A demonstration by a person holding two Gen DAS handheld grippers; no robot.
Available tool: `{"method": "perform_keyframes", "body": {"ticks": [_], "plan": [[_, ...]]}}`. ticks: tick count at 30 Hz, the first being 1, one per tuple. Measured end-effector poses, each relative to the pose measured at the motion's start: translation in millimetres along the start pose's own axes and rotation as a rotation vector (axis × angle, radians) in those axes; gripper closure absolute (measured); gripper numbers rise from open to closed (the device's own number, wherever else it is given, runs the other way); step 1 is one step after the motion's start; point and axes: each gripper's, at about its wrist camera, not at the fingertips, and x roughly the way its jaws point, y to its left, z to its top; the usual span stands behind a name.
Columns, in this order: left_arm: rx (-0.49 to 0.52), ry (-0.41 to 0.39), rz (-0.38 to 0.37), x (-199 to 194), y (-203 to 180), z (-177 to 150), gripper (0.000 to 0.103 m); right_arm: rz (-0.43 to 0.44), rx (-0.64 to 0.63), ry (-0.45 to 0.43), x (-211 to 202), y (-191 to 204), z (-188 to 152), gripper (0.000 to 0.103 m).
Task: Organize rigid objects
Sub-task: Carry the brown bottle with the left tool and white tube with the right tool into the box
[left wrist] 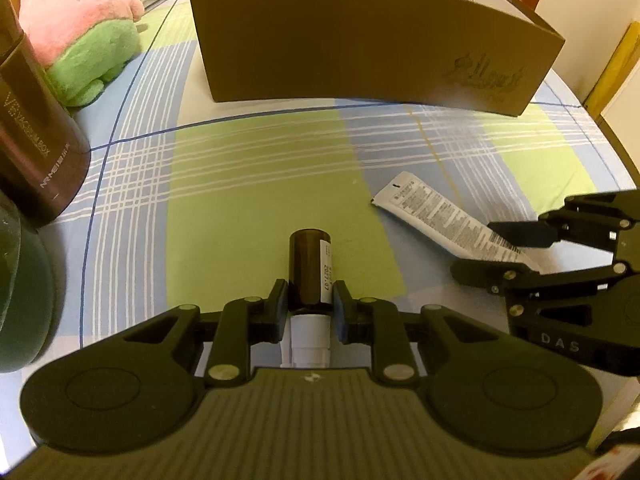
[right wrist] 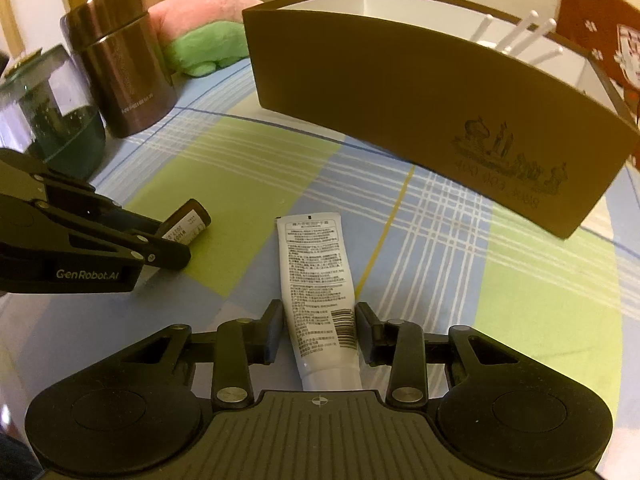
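Brown bottle (left wrist: 309, 270), white tube (right wrist: 320, 280), perhaps olive box (left wrist: 372, 40).

Bare worktop (left wrist: 260, 168) lies open up to the box (left wrist: 360, 40); flask (left wrist: 36, 128) and jar (right wrist: 52, 112) crowd the left.

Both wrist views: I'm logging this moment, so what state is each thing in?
Left gripper: shut on the brown bottle.
Brown bottle: lying on the cloth, capped.
Right gripper: around the tube, pads at its sides.
Tube: lying flat, print side up.
Box: open-topped, upright.
Flask: upright, closed.
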Motion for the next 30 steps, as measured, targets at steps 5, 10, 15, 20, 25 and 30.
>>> {"method": "perform_keyframes", "body": {"ticks": [5,10,15,20,25,30], "plan": [[-0.001,-0.013,-0.001,-7,-2,3,0.084,0.010,0.022,-0.024,-12,-1,3,0.068],[0.003,-0.032,-0.010,-15,-5,6,0.084,0.012,0.046,-0.052,-23,-4,5,0.068],[0.001,-0.054,-0.025,-23,-6,12,0.084,0.012,0.066,-0.076,-32,-7,9,0.068],[-0.004,-0.088,-0.053,-34,-7,23,0.084,0.014,0.083,-0.118,-45,-12,18,0.068],[0.003,-0.133,-0.075,-46,-9,43,0.084,0.004,0.105,-0.168,-60,-19,31,0.068],[0.018,-0.179,-0.091,-54,-13,69,0.084,-0.024,0.134,-0.213,-74,-31,48,0.068]]}}
